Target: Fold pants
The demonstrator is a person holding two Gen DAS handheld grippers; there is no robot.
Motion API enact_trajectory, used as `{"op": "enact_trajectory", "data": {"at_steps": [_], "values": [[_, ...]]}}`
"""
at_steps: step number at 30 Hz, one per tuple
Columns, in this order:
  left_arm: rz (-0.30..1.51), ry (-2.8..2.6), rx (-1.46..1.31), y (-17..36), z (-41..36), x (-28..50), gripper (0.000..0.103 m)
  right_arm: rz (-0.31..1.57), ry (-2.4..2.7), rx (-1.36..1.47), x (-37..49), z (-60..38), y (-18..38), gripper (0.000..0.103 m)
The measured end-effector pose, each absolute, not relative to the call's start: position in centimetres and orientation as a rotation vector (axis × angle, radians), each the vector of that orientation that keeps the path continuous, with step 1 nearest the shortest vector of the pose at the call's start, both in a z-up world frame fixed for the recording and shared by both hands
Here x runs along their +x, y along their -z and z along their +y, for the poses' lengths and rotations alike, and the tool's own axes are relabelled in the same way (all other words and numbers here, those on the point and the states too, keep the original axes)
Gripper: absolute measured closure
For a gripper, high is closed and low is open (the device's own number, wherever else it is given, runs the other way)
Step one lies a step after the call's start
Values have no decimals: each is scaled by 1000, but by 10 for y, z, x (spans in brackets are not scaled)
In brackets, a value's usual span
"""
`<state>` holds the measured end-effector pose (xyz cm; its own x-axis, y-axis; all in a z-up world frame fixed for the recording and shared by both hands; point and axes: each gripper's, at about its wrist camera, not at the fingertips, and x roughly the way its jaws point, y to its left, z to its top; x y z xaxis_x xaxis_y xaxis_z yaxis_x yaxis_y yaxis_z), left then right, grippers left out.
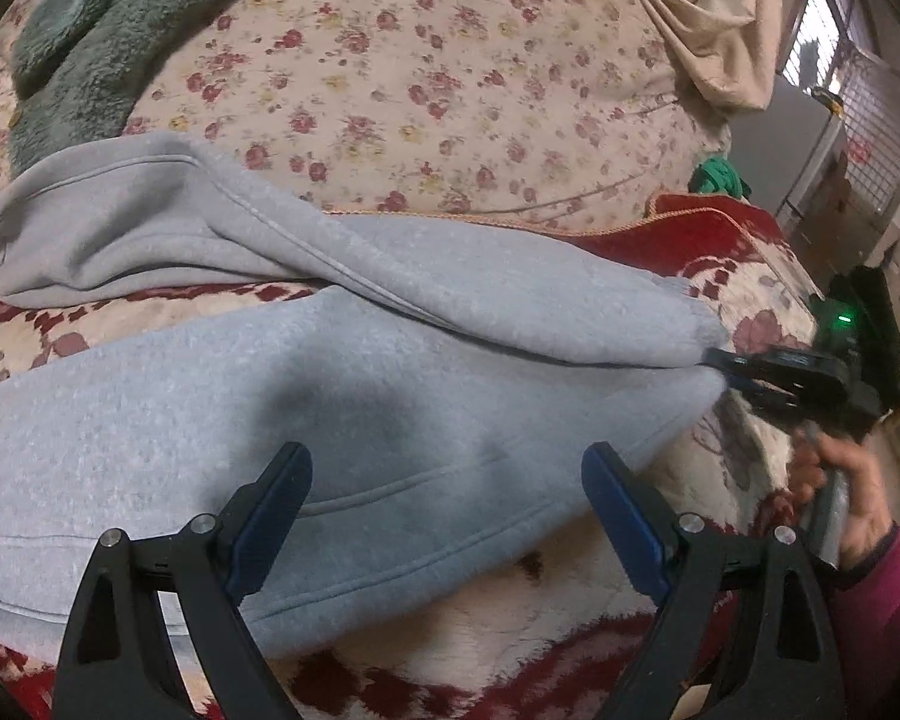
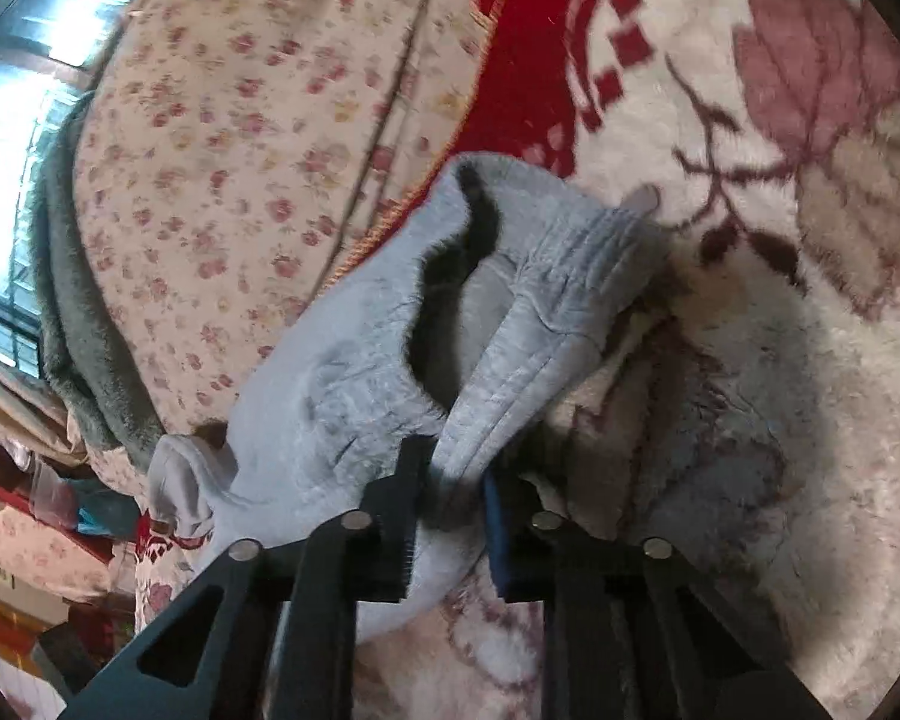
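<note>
Light grey sweatpants [image 1: 342,372] lie across a red and cream floral blanket [image 1: 744,300]. One leg stretches away to the far left. My left gripper [image 1: 447,468] is open and empty, just above the near part of the pants. My right gripper [image 1: 717,360] shows at the right, shut on the edge of the pants. In the right wrist view my right gripper [image 2: 450,474] pinches the elastic waistband of the pants [image 2: 510,324] and holds it lifted off the blanket [image 2: 780,330]. The waist opening gapes dark.
A flowered cream quilt [image 1: 450,78] lies behind the pants. A green fleece blanket [image 1: 108,42] is at the far left, and a beige cloth [image 1: 720,18] at the far right. A window with bars [image 1: 870,90] is at the right.
</note>
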<state>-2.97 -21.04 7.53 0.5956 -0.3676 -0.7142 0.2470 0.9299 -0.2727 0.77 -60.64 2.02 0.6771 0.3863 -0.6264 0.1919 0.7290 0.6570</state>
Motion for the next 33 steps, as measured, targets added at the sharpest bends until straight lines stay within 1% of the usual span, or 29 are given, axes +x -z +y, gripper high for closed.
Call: {"op": "enact_trajectory", "data": {"at_steps": [1, 6, 10, 14, 15, 17, 21, 23, 24, 25, 29, 33], "values": [[865, 351, -158, -74, -206, -29, 12, 827, -133, 750, 2, -605, -28, 91], [864, 322, -200, -73, -190, -28, 12, 816, -151, 703, -19, -598, -43, 93], [859, 298, -206, -71, -175, -32, 12, 825, -132, 751, -40, -605, -34, 94], [863, 256, -221, -68, -157, -29, 12, 880, -106, 733, -43, -604, -23, 92], [862, 250, -229, -68, -154, -28, 12, 891, -86, 728, -41, -603, -24, 87], [852, 229, -252, -70, -140, -26, 12, 899, -44, 698, -38, -600, -31, 84], [853, 179, -267, -71, -113, -18, 11, 883, -2, 569, -42, -580, -58, 74], [854, 155, -279, -72, -98, -13, 11, 867, -4, 500, -44, -566, -70, 55], [856, 136, -291, -73, -85, -9, 11, 862, -11, 467, -44, -558, -76, 34], [854, 123, -305, -73, -77, -7, 10, 855, -29, 447, -44, -552, -80, 22], [838, 39, -368, -81, -27, 11, 7, 849, -208, 371, -25, -504, -93, 22], [827, -20, -371, -84, 6, 31, 6, 870, -374, 249, 8, -439, -88, 22]]}}
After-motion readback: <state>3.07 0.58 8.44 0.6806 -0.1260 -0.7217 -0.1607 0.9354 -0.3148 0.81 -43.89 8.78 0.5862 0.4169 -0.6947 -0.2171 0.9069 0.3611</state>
